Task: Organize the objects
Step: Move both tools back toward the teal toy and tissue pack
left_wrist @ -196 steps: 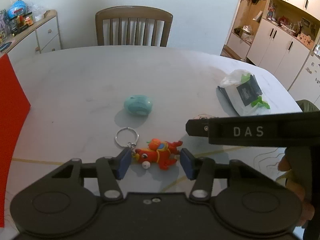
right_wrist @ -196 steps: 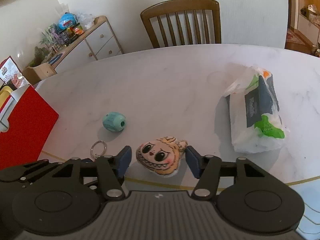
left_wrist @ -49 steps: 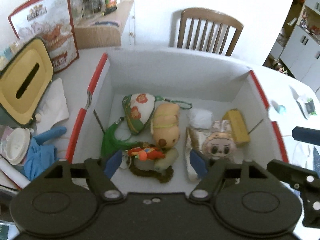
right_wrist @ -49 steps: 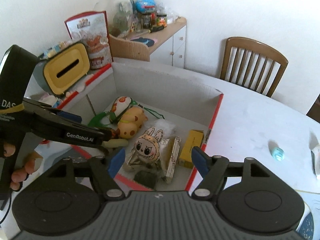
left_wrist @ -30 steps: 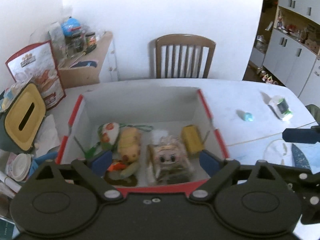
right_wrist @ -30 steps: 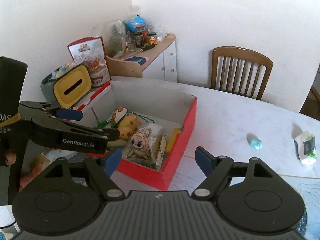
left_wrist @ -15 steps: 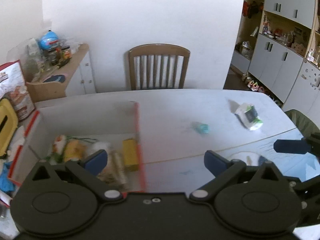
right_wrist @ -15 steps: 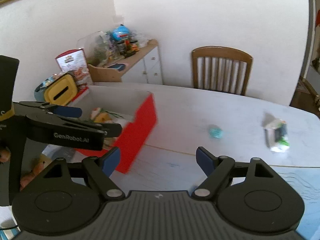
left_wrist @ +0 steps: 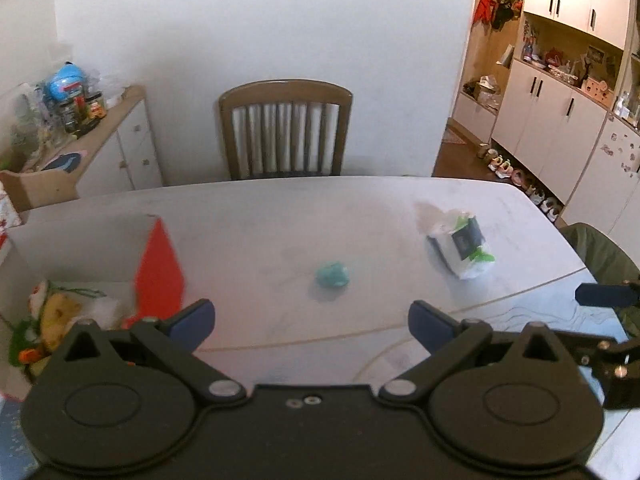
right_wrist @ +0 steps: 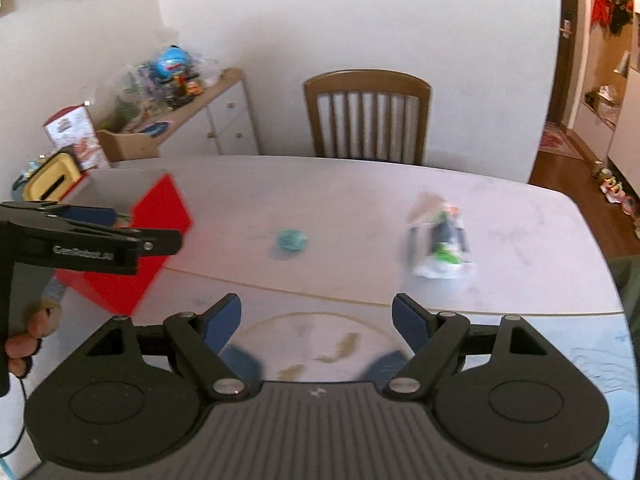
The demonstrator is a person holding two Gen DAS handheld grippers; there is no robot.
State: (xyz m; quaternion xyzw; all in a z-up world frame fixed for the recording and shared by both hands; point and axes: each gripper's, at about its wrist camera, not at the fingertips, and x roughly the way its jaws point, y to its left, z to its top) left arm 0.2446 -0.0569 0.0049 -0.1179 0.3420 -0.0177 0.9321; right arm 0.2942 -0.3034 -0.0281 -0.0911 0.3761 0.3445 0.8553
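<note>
Teal blob (left_wrist: 333,275) looks small, light, squishy, so pinch its middle; left gripper (left_wrist: 311,322) and right gripper (right_wrist: 316,319) both spread wide, empty.

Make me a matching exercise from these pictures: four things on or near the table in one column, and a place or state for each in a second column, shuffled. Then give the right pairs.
Things
1. teal round object
2. plastic-wrapped packet
3. red box
4. left claw

Places or states
A. at the table's left end, with toys inside
B. open, with nothing between its fingers
C. alone near the middle of the table
D. lying toward the table's right side

Right pairs: 1-C, 2-D, 3-A, 4-B
</note>
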